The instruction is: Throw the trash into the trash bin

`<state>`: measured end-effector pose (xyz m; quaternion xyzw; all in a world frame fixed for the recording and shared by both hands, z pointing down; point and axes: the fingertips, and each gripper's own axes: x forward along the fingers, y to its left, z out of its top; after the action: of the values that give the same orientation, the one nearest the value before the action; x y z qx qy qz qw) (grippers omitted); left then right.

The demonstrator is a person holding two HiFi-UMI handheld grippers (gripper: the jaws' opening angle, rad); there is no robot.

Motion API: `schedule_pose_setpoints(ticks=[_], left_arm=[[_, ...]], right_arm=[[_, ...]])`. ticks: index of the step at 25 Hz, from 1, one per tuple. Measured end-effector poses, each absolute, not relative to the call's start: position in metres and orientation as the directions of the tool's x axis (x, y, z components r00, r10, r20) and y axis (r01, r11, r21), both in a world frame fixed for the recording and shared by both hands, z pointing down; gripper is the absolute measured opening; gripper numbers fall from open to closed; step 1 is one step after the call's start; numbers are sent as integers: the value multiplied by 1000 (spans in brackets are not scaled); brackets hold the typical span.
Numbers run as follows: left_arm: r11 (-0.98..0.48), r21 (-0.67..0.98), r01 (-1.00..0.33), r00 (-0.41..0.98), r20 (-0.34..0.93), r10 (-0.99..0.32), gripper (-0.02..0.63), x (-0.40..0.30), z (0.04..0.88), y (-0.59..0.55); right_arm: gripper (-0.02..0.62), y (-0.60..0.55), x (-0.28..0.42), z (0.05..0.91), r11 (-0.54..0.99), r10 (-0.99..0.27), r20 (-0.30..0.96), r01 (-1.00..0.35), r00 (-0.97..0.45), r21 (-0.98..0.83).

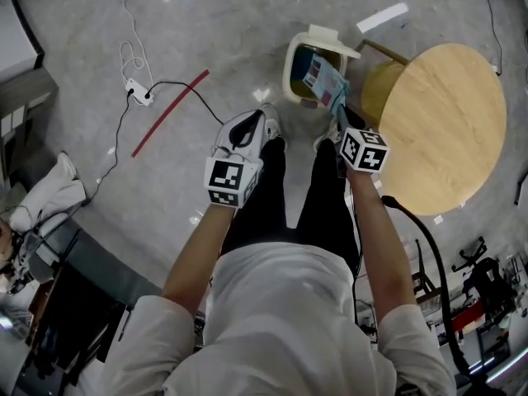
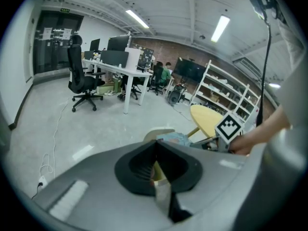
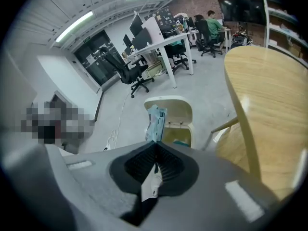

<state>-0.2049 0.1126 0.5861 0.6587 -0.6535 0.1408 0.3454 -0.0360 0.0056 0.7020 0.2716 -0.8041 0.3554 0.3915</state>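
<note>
Pinches a crumpled blue wrapper [image 3: 155,121] tight between the shut jaws of the right gripper [image 3: 155,146], upright at centre frame. Holds it over the open mouth of the cream trash bin [image 1: 289,71] (lid [image 1: 334,35] flipped back), upper middle of the head view. Carries the left gripper [image 2: 155,146] with jaws pressed together, lower left of the bin, apart from it. Round wooden table [image 1: 450,122] at right; red strip [image 1: 169,114] on the floor, upper left.
</note>
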Motion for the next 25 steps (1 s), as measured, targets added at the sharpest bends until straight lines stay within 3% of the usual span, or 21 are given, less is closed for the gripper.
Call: schedule_pose_setpoints(ticks=[25], left_arm=[[115,315,-942,153,710,-687,6,-196,730,148]], right_arm=[[3,12,-33,870,552,-129,876,-768,-464,-326]])
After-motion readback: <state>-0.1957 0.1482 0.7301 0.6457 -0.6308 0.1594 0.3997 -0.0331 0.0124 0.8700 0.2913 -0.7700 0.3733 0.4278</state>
